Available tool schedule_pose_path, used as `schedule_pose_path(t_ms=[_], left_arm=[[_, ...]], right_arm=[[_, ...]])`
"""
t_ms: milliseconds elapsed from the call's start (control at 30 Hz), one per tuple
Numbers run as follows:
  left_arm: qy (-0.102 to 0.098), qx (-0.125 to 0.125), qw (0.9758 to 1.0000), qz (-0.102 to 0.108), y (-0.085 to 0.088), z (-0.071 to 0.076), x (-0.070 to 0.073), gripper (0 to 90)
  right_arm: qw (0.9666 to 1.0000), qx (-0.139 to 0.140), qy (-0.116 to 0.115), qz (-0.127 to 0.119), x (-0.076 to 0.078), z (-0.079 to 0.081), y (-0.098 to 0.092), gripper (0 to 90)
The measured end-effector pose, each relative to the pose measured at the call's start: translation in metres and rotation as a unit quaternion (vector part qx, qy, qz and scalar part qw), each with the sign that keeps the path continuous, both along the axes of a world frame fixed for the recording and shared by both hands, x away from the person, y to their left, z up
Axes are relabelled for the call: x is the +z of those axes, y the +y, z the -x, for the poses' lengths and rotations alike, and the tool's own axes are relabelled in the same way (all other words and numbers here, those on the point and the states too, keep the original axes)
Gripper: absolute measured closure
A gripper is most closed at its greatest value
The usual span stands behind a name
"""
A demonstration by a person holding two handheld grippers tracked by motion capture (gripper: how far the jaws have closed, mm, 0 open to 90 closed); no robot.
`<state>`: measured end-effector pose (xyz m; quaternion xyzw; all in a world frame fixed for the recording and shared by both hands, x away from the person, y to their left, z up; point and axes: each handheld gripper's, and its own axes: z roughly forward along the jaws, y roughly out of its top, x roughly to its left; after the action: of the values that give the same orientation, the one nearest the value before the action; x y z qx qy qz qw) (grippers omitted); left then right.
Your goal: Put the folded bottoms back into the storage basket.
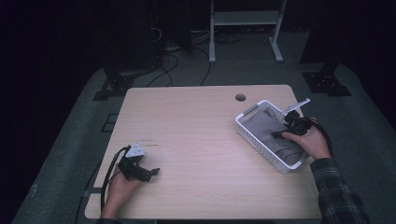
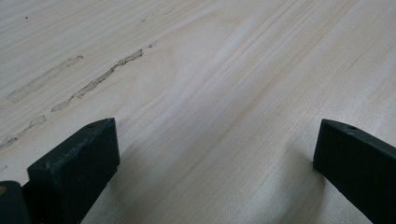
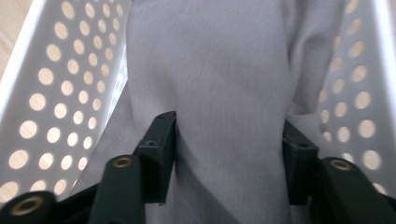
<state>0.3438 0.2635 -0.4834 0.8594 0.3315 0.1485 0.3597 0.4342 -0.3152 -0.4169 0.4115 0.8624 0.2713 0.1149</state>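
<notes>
The right tool (image 3: 229, 158) is down inside the white basket (image 1: 246, 131) at the right of the surface (image 1: 196, 140), its jaws apart around a ridge of the grey cloth (image 3: 210, 70) lying there. This looks like the grasp step; next the jaws need to close on that fold and lift. The left tool (image 2: 215, 154) rests idle, jaws apart, over bare wood

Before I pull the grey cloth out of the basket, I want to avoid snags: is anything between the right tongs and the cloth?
Nothing visible. The right tongs already sit inside the white basket, jaws on either side of a fold of the grey cloth. No other item shows on top of it.
</notes>
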Motion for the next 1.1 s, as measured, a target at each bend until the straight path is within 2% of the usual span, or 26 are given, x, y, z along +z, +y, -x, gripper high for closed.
schedule_pose_path(t_ms=[133, 267, 300, 400, 567, 667, 733, 833, 867, 1100], left_arm=[[0.000, 0.000, 1.0000, 0.000, 0.000, 0.000, 0.000, 0.0], [0.000, 0.000, 1.0000, 0.000, 0.000, 0.000, 0.000, 0.0], [0.000, 0.000, 1.0000, 0.000, 0.000, 0.000, 0.000, 0.0], [0.000, 0.000, 1.0000, 0.000, 0.000, 0.000, 0.000, 0.0], [0.000, 0.000, 1.0000, 0.001, 0.000, 0.000, 0.000, 0.0], [0.000, 0.001, 1.0000, 0.001, 0.000, 0.000, 0.000, 0.0], [0.001, 0.000, 1.0000, 0.000, 0.000, 0.000, 0.000, 0.0], [0.000, 0.000, 1.0000, -0.001, 0.000, 0.000, 0.000, 0.0], [0.000, 0.000, 1.0000, 0.000, 0.000, 0.000, 0.000, 0.0], [0.000, 0.000, 1.0000, 0.000, 0.000, 0.000, 0.000, 0.0]], right_arm=[[0.9998, -0.003, -0.012, -0.013, 0.007, 0.003, -0.002, 41.5], [0.9991, -0.011, -0.035, -0.023, 0.021, 0.009, -0.006, 42.0], [0.9986, -0.017, -0.045, -0.022, 0.030, 0.011, -0.010, 43.7], [0.9982, -0.021, -0.052, -0.020, 0.035, 0.013, -0.015, 47.1], [0.9964, -0.048, -0.069, -0.012, 0.048, 0.015, -0.029, 55.9], [0.9943, -0.074, -0.077, 0.007, 0.053, 0.015, -0.043, 62.0], [0.9938, -0.082, -0.075, 0.007, 0.053, 0.015, -0.046, 62.5], [0.9929, -0.093, -0.070, 0.022, 0.049, 0.015, -0.055, 63.7], [0.9935, -0.093, -0.062, 0.021, 0.045, 0.015, -0.059, 64.0], [0.9939, -0.100, -0.040, 0.023, 0.033, 0.015, -0.069, 67.7]])
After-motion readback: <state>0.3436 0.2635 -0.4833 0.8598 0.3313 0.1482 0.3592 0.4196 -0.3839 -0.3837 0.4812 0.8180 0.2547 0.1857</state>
